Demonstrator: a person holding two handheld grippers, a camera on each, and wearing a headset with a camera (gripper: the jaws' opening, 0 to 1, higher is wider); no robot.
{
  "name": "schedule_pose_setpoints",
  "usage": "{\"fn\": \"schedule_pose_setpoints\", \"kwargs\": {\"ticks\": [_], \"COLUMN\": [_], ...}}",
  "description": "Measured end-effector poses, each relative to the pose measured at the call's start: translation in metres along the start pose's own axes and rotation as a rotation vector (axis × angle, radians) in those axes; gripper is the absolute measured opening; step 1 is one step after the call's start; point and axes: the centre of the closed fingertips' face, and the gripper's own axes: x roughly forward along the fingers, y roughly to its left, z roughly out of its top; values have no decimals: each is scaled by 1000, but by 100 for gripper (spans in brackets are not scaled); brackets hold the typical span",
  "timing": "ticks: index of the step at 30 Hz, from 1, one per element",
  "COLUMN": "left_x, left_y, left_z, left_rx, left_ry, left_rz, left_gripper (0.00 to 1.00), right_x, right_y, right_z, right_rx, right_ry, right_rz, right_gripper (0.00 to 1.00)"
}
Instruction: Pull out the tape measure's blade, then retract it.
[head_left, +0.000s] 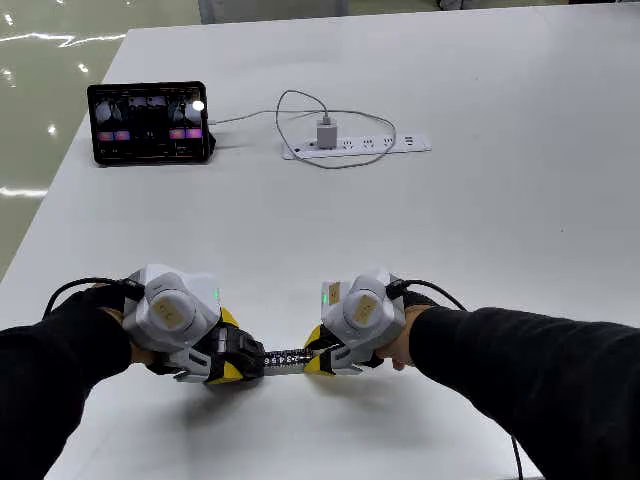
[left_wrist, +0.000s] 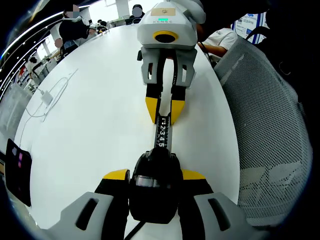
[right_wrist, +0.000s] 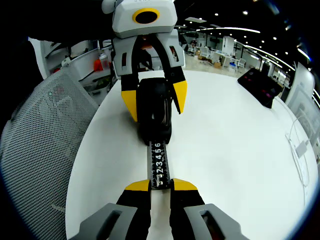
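Clamping tape measure case (right_wrist: 154, 107), left gripper (left_wrist: 155, 176) — right gripper (right_wrist: 161, 186) pinched on blade (right_wrist: 158, 165), white table (head_left: 400, 230).

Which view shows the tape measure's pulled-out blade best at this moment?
The right gripper view: the blade runs up the middle, numerals legible, from the right claw pinching its end to the black case. The left gripper view shows the blade too, slightly smaller. The head view shows a short dark strip, numerals unreadable.

white table (head_left: 480, 200) | lit tablet (head_left: 150, 122) far left | power strip (head_left: 385, 144), charger (head_left: 327, 133) plugged in
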Motion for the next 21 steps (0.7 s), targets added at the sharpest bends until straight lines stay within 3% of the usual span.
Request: {"fn": "schedule_pose_setpoints", "kwargs": {"ticks": [21], "left_x": [1], "left_y": [0], "left_z": [1], "left_rx": [-3], "left_ry": [-11], "left_rz": [7], "left_gripper": [32], "right_x": [-11], "right_y": [0], "right_z": [-11], "right_rx": [19], "right_ry": [-1], "right_rz": [-5], "right_gripper": [10]}}
